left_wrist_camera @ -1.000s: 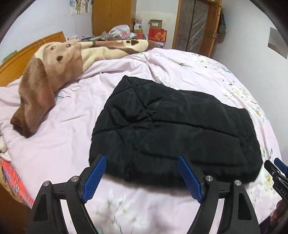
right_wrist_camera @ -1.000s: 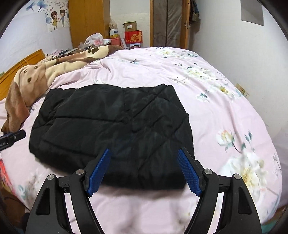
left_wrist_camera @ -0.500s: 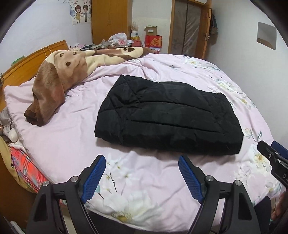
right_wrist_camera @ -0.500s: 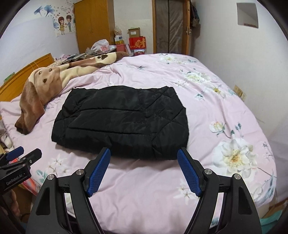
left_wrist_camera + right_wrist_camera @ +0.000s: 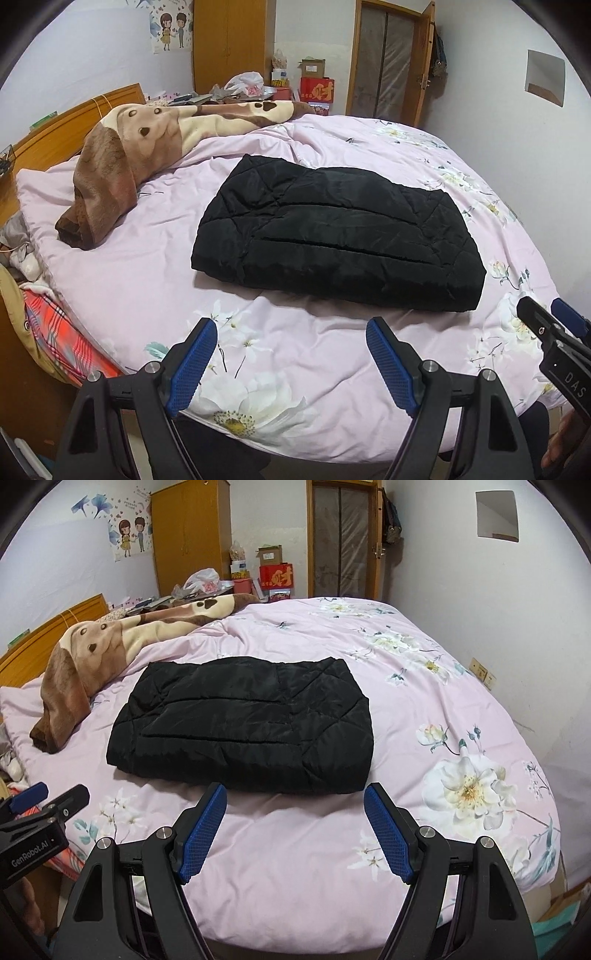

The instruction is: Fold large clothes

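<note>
Bed (image 5: 147,266) fills frame. Folded jacket (image 5: 340,236) laid flat at centre. Left hand-held gripper (image 5: 291,365) and right hand-held gripper (image 5: 295,830) spread, empty, low in frame. Risk judged: puffy fold springing open if left unpressed.

Jacket's underside: from here I see only the top layer of the folded black jacket (image 5: 340,236) — sleeves and collar are tucked out of sight.
Right tool (image 5: 554,332): cut off by the left view's edge, one blue pad showing.
Bed's near edge (image 5: 295,915): hidden behind my tool frames.
Clutter by the wardrobe (image 5: 207,583): too small to identify.
</note>
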The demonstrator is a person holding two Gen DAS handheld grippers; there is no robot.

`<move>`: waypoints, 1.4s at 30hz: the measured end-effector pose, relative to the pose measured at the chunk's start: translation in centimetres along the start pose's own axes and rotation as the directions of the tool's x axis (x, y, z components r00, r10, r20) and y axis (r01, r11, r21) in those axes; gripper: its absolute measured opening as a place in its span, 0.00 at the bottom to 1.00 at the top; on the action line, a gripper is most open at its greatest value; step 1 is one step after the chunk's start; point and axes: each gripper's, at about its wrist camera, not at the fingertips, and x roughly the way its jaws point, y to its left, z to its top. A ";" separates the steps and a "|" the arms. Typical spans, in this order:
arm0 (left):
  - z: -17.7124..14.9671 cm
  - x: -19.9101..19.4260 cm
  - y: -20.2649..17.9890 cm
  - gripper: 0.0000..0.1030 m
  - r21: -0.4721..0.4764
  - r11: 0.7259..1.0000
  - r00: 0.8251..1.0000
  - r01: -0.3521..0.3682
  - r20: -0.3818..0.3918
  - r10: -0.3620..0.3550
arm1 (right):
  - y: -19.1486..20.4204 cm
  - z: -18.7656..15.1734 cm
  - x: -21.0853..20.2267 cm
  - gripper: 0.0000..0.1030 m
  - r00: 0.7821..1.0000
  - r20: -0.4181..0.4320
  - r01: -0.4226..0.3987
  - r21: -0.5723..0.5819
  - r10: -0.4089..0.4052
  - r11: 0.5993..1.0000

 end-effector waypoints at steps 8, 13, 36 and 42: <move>-0.4 -0.4 -0.7 0.80 0.017 1.000 1.000 0.016 0.014 -0.016 | 0.0 -0.3 0.0 0.74 1.000 -0.004 0.000 0.004 0.000 1.000; -0.5 -0.6 -1.7 0.80 0.054 0.999 1.000 -0.002 0.023 0.001 | 0.0 -0.4 0.0 0.74 1.000 -0.009 -0.006 0.006 0.006 1.000; -1.2 -1.2 -2.9 0.80 0.052 0.998 0.999 -0.020 0.042 0.018 | 0.4 -0.5 0.1 0.74 1.000 -0.011 -0.009 -0.002 0.009 1.000; -1.4 -1.1 -3.1 0.80 0.047 0.999 0.999 -0.017 0.034 0.015 | 0.4 -0.5 0.1 0.74 1.000 -0.010 -0.010 0.000 0.010 1.000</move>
